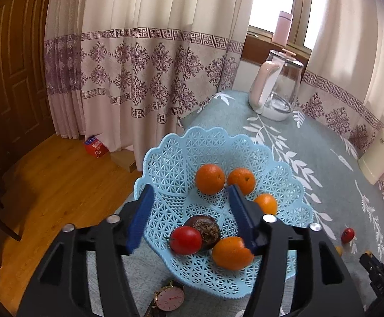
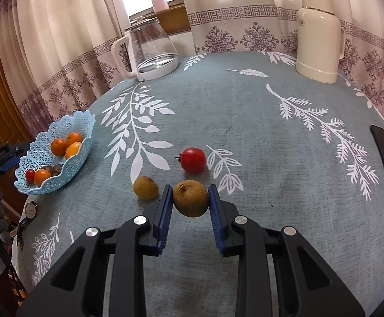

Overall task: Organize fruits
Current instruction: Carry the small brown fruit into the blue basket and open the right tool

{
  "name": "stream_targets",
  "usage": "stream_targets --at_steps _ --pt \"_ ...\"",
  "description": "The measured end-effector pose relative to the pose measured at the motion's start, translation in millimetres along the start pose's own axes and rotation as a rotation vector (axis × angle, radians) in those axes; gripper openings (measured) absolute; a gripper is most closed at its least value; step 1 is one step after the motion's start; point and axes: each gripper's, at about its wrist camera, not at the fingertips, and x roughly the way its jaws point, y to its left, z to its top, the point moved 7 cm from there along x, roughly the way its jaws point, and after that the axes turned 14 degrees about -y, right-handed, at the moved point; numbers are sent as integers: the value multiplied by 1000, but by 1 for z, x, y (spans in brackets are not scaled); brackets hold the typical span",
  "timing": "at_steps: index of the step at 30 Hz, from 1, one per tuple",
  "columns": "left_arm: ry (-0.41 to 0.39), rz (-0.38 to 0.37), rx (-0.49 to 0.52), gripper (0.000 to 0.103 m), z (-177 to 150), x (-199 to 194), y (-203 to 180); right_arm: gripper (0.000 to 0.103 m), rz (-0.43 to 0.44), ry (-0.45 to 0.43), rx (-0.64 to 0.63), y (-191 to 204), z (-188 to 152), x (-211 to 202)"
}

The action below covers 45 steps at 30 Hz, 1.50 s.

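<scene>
Three fruits left out, six already in the blue basket [image 2: 82, 142].

Nearest, the right gripper [image 2: 190, 198] pinches a brown longan [image 2: 190, 198]; a second longan [image 2: 145, 187] and a tomato [image 2: 193, 159] lie well right of the basket. Over it the left gripper [image 1: 190, 203] hangs wide and empty above four oranges [image 1: 209, 179], a tomato, a dark fruit [image 1: 205, 228].

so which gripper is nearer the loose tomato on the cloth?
Right. The right gripper sits just short of the tomato, closed around a longan. The left gripper hovers open over the basket, farther off.
</scene>
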Motion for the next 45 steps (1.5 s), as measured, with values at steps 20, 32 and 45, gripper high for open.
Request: stream_targets --at_steps 20,32,45 --pt "-93 46 5 93 28 -22 13 28 181 -69 -117 101 35 0" --pt "-128 59 -11 95 38 -32 23 28 327 -34 -144 183 39 27" --pt "-136 70 -6 95 39 -31 25 28 341 14 -180 217 27 64"
